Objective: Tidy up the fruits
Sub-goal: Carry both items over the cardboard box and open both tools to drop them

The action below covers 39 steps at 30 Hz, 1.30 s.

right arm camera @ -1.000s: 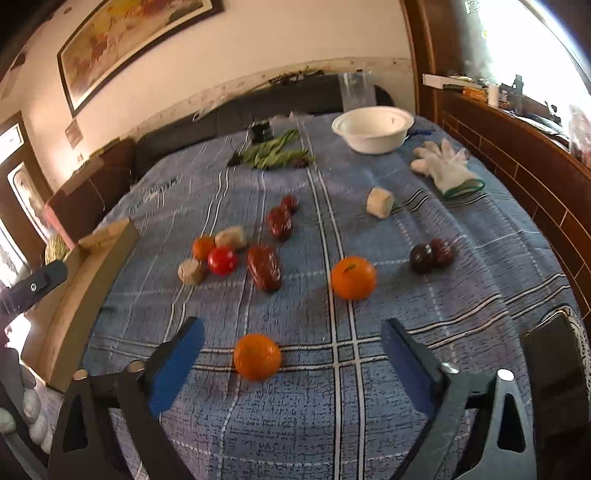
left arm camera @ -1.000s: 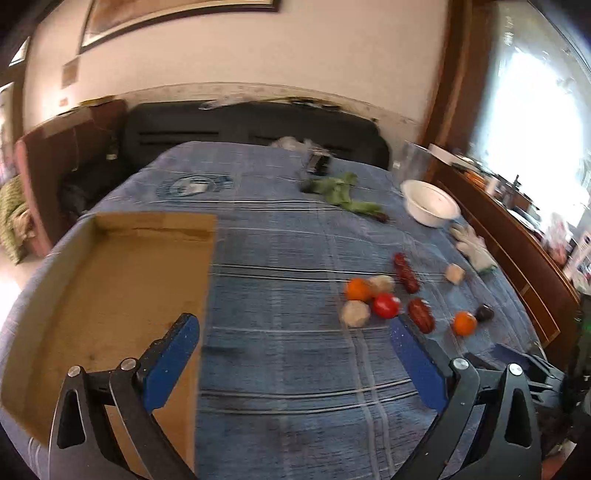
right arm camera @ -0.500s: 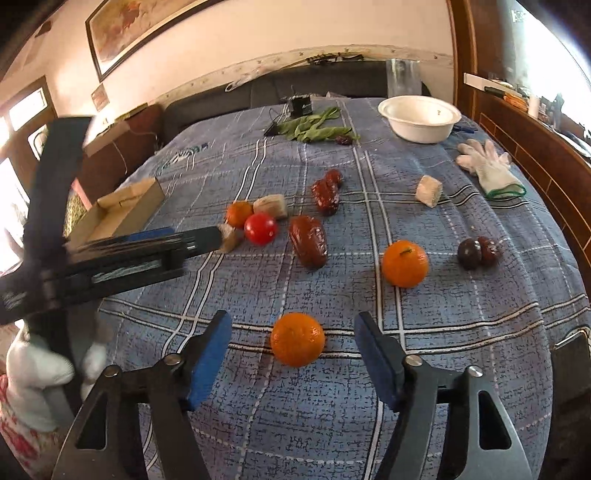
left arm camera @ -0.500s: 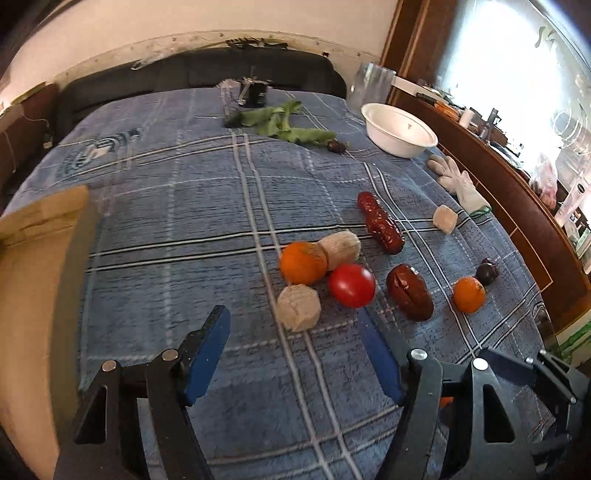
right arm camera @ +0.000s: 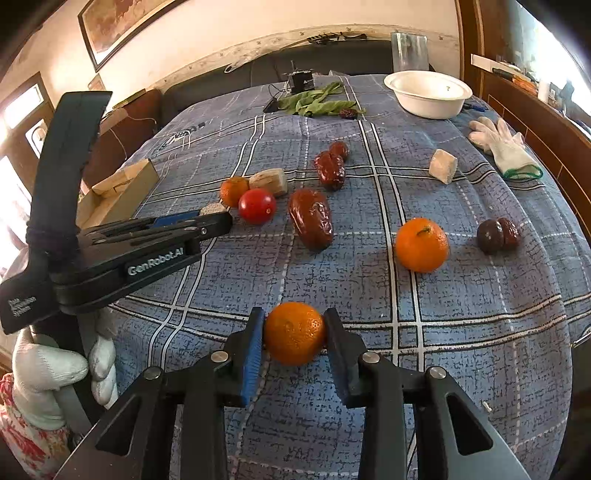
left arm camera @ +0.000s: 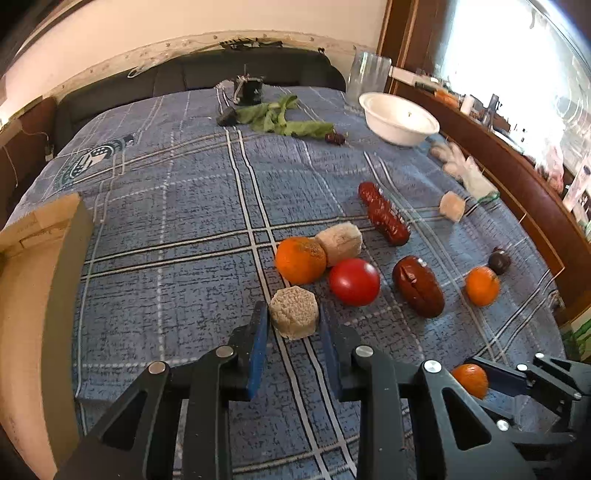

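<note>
Gripping a round, dimpled orange (right arm camera: 293, 332) — right fingers (right arm camera: 253, 347); left fingers (left arm camera: 258, 332) flanking a beige hexagonal block (left arm camera: 293, 317).

We see a cream wall (right arm camera: 221, 33) across the top of the frame, a framed picture (right arm camera: 118, 22) at upper left, a dark sofa (left arm camera: 192, 81) beneath, wood panelling (left arm camera: 517, 177) along the right and a bright window (left arm camera: 517, 55) at upper right.

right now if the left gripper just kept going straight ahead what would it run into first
The left gripper already has the tan hexagonal block between its fingertips, so that comes first. Beyond it, probably the orange and the tomato, though depth is hard to judge.
</note>
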Available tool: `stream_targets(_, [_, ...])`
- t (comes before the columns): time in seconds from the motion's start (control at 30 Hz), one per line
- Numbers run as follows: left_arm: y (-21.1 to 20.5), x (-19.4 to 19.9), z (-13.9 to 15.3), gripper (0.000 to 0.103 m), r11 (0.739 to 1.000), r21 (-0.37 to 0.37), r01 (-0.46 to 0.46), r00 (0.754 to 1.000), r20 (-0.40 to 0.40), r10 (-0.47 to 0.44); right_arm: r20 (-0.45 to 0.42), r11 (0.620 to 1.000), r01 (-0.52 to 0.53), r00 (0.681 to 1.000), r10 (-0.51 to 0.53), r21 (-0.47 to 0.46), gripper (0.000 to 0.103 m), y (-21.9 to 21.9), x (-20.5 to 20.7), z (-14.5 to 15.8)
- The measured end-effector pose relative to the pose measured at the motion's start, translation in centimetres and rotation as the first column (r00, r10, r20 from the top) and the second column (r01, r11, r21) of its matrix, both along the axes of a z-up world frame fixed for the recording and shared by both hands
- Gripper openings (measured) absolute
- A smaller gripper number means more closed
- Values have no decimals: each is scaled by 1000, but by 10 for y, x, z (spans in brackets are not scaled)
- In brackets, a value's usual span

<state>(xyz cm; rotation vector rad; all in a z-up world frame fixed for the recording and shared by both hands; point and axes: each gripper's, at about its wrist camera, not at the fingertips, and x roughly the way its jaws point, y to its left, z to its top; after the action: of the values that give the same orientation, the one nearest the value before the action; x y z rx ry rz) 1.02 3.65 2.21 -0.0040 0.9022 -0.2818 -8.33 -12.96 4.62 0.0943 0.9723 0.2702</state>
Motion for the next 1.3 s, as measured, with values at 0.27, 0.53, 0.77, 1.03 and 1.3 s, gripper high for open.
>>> stream_targets(0.27, [33,-36,33,27,995,-67,-71,995,63,76,46,1000,-6,999,7,-27,35,8,-14,16])
stream_targets(0.53, [88,-74,60,27,977,-104,-188,974,109,199,81,995,-97,992,99,-36,35,48,-22,37])
stream_targets(0.77, [177,-102,69,27,917,-64,-394,908,128,400,130,955,-297,948,292,21,35,130,-22,70])
stream_targets(1.03, [254,-123,52,27,822,2,-569,818,101,566,129,873,-487,867,482,12,36,235,-21,62])
stream_targets(1.3, [266,-124,36,27,821,5,-571,819,67,570,54,862,-506,861,506,-5,36,280,-6,24])
